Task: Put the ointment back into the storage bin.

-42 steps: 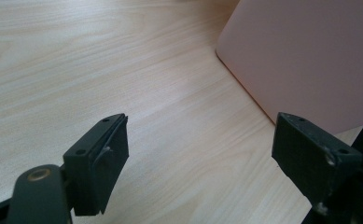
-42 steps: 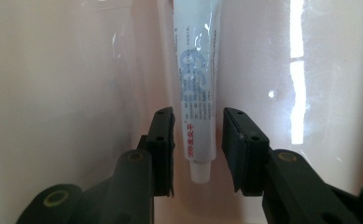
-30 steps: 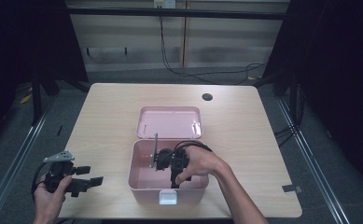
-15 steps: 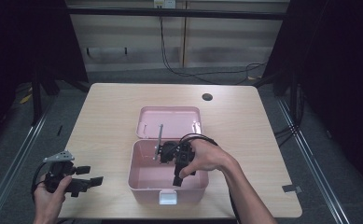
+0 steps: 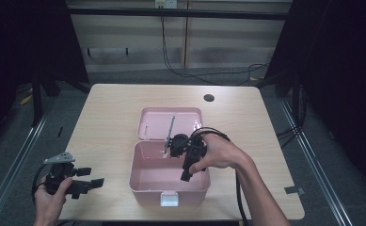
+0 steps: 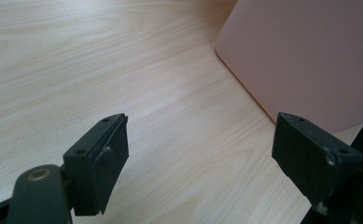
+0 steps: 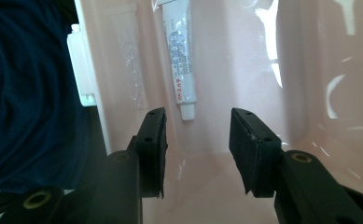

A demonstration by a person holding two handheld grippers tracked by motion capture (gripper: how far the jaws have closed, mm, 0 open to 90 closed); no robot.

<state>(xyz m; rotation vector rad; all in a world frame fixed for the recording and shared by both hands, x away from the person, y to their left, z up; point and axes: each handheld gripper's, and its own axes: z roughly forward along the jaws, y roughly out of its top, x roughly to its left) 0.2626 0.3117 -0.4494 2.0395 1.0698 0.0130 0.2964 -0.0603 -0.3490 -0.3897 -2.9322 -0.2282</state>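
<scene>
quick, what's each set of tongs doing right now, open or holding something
Left tongs: open, empty, over the table beside the pink box.
Right tongs: open, just been opening, holding nothing, above the tube inside the box.

Left claw (image 5: 90,183) lies level in the left hand (image 5: 49,197), jaws spread wide; right claw (image 7: 197,140), tipped downward, jaws apart and just been opening, nothing between them
</scene>
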